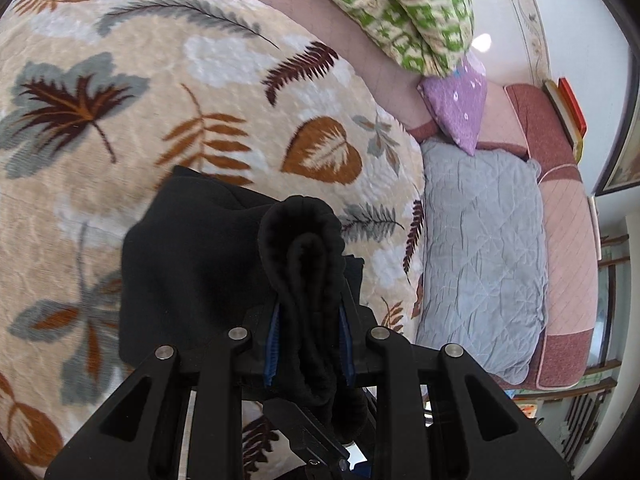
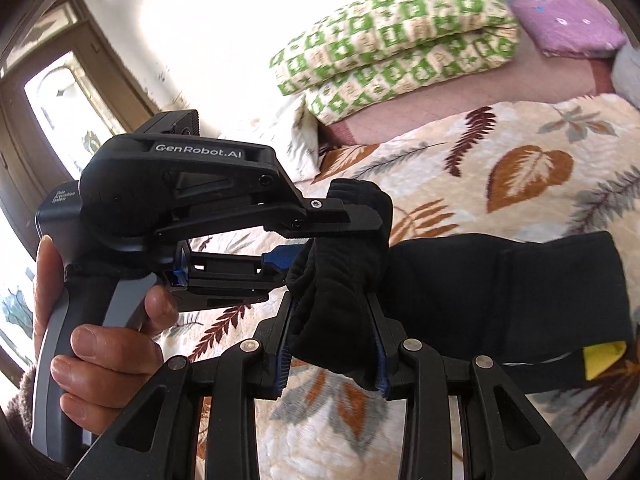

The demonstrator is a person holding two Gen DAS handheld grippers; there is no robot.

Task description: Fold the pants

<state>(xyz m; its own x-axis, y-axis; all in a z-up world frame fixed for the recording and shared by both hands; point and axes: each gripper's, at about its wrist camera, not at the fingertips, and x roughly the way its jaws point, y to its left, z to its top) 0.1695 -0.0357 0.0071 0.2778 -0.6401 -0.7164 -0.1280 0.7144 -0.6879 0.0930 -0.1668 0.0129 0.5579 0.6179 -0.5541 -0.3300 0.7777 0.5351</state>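
Note:
The black pants (image 1: 192, 264) hang above the leaf-patterned bedspread, bunched and held up by both grippers. My left gripper (image 1: 308, 320) is shut on a thick fold of the black fabric, which bulges out past its blue-padded fingers. In the right wrist view my right gripper (image 2: 332, 344) is shut on another bunch of the pants (image 2: 500, 292), which stretch away to the right with a yellow tag (image 2: 602, 358) at their lower edge. The left gripper (image 2: 320, 232) shows there too, held in a hand (image 2: 104, 340), clamped on the same bunch just above the right one.
A beige bedspread with brown and grey leaves (image 1: 120, 100) covers the bed. A green-checked folded quilt (image 2: 392, 40), a purple pillow (image 1: 460, 108) and a grey quilted pillow (image 1: 480, 256) lie near the head. A door (image 2: 60, 92) is at the left.

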